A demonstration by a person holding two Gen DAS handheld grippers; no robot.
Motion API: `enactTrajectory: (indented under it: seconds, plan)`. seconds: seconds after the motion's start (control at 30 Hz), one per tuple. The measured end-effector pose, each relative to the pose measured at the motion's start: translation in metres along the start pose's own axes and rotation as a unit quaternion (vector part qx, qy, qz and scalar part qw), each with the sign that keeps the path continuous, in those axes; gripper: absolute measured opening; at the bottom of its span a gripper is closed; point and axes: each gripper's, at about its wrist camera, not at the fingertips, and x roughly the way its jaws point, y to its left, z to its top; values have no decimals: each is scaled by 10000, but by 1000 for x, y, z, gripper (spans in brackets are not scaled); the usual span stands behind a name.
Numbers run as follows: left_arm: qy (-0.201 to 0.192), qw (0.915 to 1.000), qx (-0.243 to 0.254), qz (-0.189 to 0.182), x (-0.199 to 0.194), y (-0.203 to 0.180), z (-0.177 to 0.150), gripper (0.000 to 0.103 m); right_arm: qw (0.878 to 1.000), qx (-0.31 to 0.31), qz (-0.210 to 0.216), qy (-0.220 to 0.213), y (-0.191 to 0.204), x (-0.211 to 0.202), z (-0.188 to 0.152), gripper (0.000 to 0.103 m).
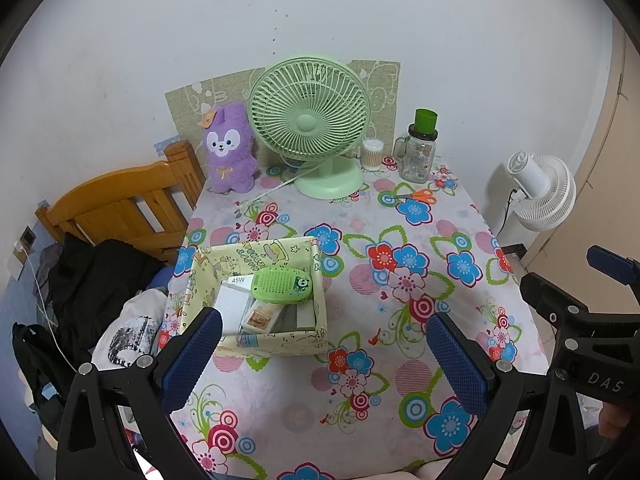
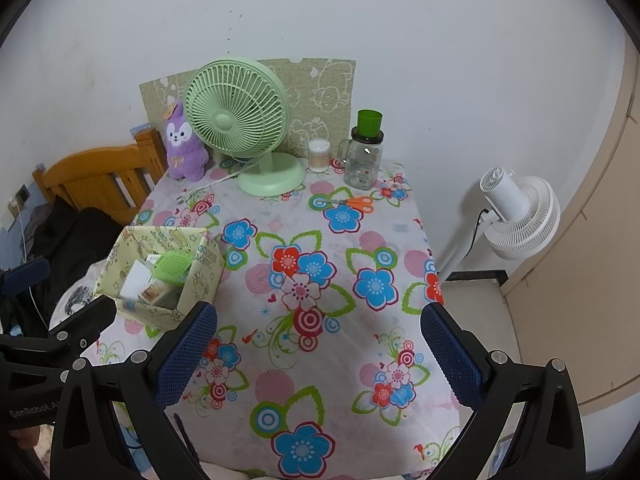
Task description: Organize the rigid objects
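A yellow patterned box [image 1: 280,344] [image 2: 204,276] stands near the table's left edge. Inside it lie a green oval gadget [image 1: 282,285] [image 2: 173,266], a white 45W charger [image 1: 236,300] and small cartons. My left gripper [image 1: 324,354] is open, hovering above the near table with its left finger over the box's front corner. My right gripper [image 2: 318,350] is open too, held over the table's near middle, nothing between its fingers. Orange-handled scissors [image 1: 418,196] [image 2: 356,203] lie at the far right of the flowered tablecloth [image 1: 360,420] [image 2: 312,380].
At the back stand a green desk fan [image 1: 310,128] [image 2: 240,124], a purple plush rabbit [image 1: 230,150] [image 2: 183,146], a cotton-swab tub [image 1: 372,155] [image 2: 319,156] and a glass jar with green lid [image 1: 419,148] [image 2: 365,152]. A wooden bed frame [image 1: 128,208] and clothes lie left; a white floor fan [image 2: 516,216] stands right.
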Motion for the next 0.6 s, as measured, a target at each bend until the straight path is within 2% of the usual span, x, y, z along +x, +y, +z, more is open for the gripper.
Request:
enactTrajectory:
  seconds: [0.6]
  plan:
    - [4,10000,2,-44,4,-2,5,103,9999,45,54,92,0,8,4,103]
